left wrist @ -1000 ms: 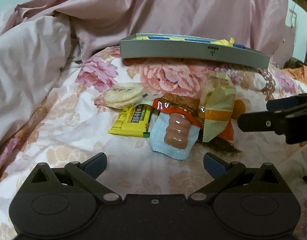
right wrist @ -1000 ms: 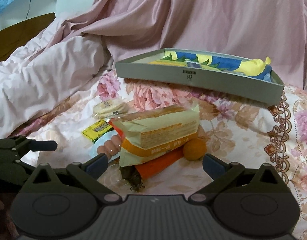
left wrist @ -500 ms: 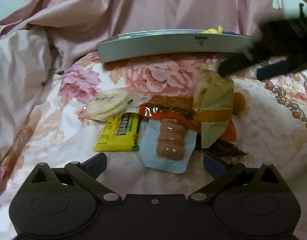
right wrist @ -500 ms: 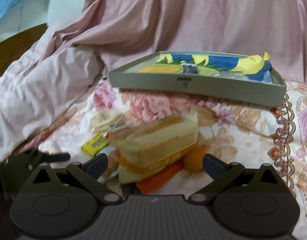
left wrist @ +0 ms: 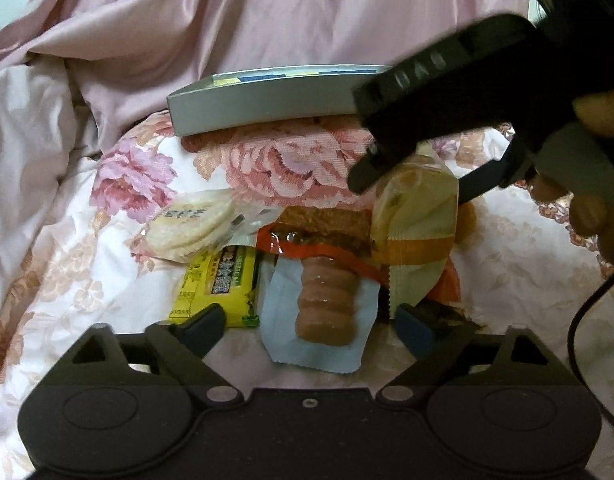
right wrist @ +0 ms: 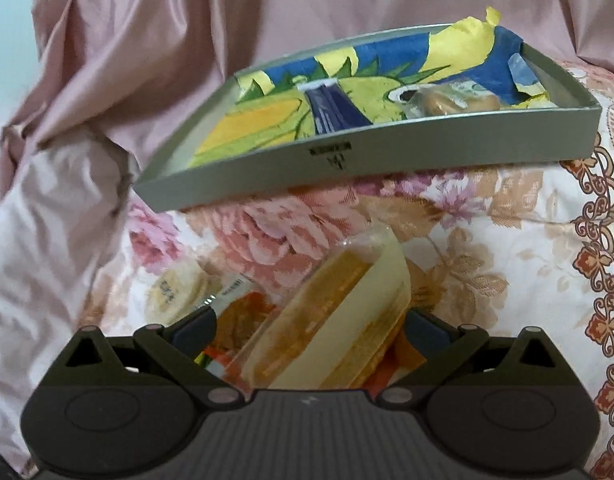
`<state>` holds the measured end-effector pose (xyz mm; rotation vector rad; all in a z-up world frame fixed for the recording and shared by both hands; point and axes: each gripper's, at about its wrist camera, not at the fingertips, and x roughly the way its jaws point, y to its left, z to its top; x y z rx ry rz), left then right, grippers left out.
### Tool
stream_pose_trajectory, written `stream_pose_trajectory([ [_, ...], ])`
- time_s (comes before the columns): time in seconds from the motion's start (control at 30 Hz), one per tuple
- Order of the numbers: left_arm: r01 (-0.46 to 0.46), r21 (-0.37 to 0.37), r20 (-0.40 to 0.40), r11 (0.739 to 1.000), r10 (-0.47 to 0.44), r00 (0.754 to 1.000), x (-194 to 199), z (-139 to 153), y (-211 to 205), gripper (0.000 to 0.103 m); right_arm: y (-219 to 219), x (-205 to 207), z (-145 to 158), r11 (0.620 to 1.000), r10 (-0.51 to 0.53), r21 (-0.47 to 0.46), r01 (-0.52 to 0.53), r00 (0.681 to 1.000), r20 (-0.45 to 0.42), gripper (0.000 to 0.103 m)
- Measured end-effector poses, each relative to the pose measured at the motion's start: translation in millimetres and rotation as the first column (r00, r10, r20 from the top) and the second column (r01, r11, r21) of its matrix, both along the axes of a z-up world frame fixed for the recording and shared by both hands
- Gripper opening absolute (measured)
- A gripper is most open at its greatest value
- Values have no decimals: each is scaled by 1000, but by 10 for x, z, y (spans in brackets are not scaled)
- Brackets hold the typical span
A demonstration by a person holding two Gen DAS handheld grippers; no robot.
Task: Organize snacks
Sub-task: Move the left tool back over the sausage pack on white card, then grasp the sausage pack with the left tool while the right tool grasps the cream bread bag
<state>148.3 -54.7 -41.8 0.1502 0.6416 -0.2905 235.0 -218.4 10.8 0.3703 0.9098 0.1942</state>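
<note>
Right wrist view: right gripper [right wrist: 309, 330] fingers apart, just been closing, straddling cream-orange cake pack [right wrist: 331, 332] on bed; contact unclear. L gripper [left wrist: 309, 320] same around sausage pack [left wrist: 327, 304]. Step: pick-up. Next: clamp, lift, carry to grey tray [right wrist: 243, 172].

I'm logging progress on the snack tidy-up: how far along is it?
Barely begun. Done: one wrapped snack lies in the grey tray. In hand: nothing gripped; both grippers have just been closing, right gripper around the cream packet, left gripper around the sausage pack. Left: the pile, including rice crackers.
</note>
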Motion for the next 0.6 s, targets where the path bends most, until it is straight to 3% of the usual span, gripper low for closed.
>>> stream_pose_trajectory([
  [0.17,22,-68,-31,997,-24,999,-3,4,-2,77,-48,-85,-61,999,38,-2,-38,999,4,82],
  [0.3,-2,-72,-42,997,-1,999,-14,12,-12,65,-184,-145,-49,996,81,47,-81,997,1,71],
  [0.43,-34,-119,-74,992,25,997,-8,33,27,65,-374,-225,-72,987,119,107,-119,993,7,61],
  [0.6,-40,-90,-72,995,33,997,50,47,-40,66,-555,-331,-54,976,186,109,-188,982,29,51],
])
